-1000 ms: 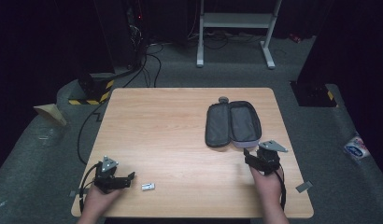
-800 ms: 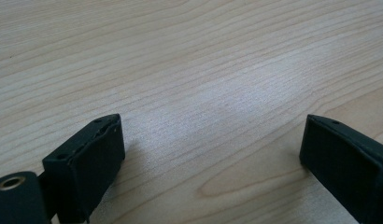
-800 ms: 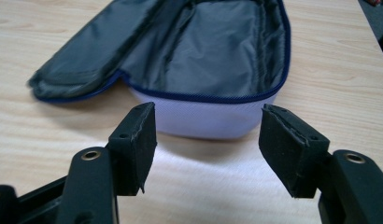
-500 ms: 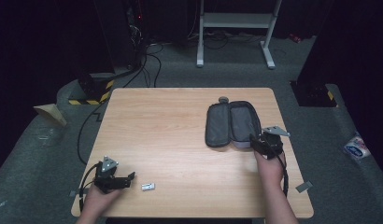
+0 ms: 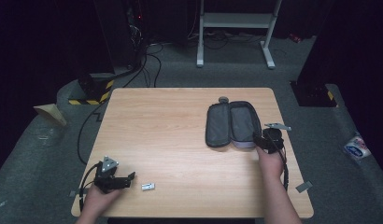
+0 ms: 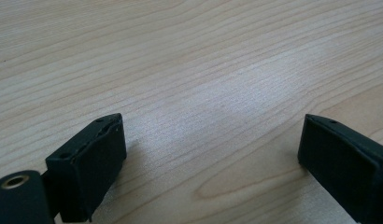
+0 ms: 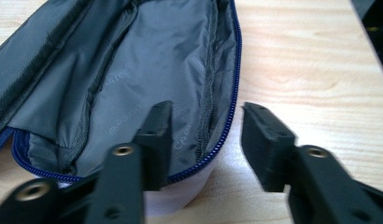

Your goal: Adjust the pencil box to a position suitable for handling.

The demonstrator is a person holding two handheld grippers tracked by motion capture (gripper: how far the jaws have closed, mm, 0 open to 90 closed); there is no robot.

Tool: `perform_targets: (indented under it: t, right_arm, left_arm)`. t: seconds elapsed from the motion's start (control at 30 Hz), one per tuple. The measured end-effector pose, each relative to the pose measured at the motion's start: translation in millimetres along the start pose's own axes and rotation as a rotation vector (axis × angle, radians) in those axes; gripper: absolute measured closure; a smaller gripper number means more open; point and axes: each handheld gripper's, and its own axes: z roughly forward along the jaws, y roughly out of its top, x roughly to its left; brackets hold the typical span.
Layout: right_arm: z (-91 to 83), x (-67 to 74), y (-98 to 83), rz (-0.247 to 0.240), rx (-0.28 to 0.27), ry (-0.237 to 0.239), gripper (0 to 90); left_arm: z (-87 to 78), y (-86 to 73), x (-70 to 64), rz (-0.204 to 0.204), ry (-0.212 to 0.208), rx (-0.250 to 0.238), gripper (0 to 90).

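You are straddling near-right rim of open grey zip pouch (image 7: pixel 133 79) on counter (image 5: pixel 180 140) with right tool (image 7: pixel 206 140), jaws just closing, not yet pinching; left tool (image 6: pixel 213 154) resting open, empty.

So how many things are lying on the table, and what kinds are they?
Open grey pouches: 1
Small silver things: 1
Grippers (left gripper, right gripper): 2
Total: 4
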Motion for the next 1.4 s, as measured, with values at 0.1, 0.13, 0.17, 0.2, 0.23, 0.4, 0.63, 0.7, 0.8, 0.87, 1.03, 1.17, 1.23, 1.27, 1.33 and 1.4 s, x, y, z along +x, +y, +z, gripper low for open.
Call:
perform_targets:
  t: [0.1, 0.13, 0.17, 0.2, 0.23, 0.4, 0.63, 0.7, 0.8, 0.87, 1.03, 1.17, 1.23, 1.27, 1.33, 1.4]
  right_arm:
    - [1.7, 0.6, -1.8, 0.005, 0.014, 0.017, 61.4]
    - [0.2, 5.2, -4.1, -0.01, 0.014, 0.014, 61.8]
    - [0.2, 5.2, -4.1, -0.01, 0.014, 0.014, 61.8]
    - [-2.2, 8.6, -7.1, -0.017, 0.005, 0.026, 61.4]
    - [-2.2, 8.6, -7.1, -0.017, 0.005, 0.026, 61.4]
    - [-13.6, 23.1, -24.6, -0.033, -0.007, 0.069, 58.7]
    - [-31.6, 43.5, -43.0, -0.048, -0.039, 0.129, 55.8]
    - [-36.6, 50.6, -48.0, -0.053, -0.054, 0.145, 54.8]
    - [-44.6, 63.9, -55.6, -0.071, -0.062, 0.172, 52.8]
    - [-46.6, 67.1, -56.9, -0.078, -0.067, 0.178, 52.9]
    - [-55.1, 87.5, -62.1, -0.103, -0.071, 0.23, 51.7]
    - [-58.5, 107.2, -63.0, -0.125, -0.077, 0.281, 51.0]
    - [-58.9, 118.4, -63.3, -0.144, -0.079, 0.304, 50.8]
    - [-58.3, 123.7, -63.1, -0.149, -0.08, 0.318, 50.7]
    - [-56.5, 134.1, -62.0, -0.158, -0.081, 0.343, 50.4]
    - [-55.1, 144.2, -60.9, -0.169, -0.083, 0.361, 50.4]
  left_arm:
    - [0.0, -0.2, -0.5, -0.004, -0.002, -0.004, 8.4]
    - [-0.5, -0.7, -0.6, -0.002, -0.002, -0.006, 9.0]
    - [-0.5, -0.7, -0.6, -0.002, -0.002, -0.006, 9.5]
    - [-1.2, -1.1, -1.1, -0.001, 0.001, -0.007, 10.0]
    - [-1.2, -1.1, -1.1, -0.001, 0.001, -0.007, 10.4]
    - [-1.6, -1.4, -1.3, -0.001, 0.0, -0.009, 10.7]
    - [-1.7, -1.4, -1.4, 0.0, -0.003, -0.01, 11.2]
    - [-1.7, -1.4, -1.4, 0.0, -0.004, -0.01, 11.3]
    - [-1.7, -1.4, -1.5, 0.001, -0.006, -0.011, 11.6]
    - [-1.6, -1.4, -1.6, 0.0, -0.006, -0.011, 11.6]
    - [-1.4, -1.3, -1.8, 0.001, -0.007, -0.014, 11.8]
    - [-1.6, -1.3, -1.8, 0.004, -0.008, -0.014, 12.3]
    - [-1.5, -1.2, -1.8, 0.005, -0.01, -0.014, 12.4]
    - [-1.4, -1.2, -1.9, 0.004, -0.01, -0.015, 12.4]
    - [-1.3, -1.0, -2.2, 0.003, -0.009, -0.015, 12.7]
    - [-1.4, -1.0, -2.2, 0.005, -0.009, -0.014, 13.0]
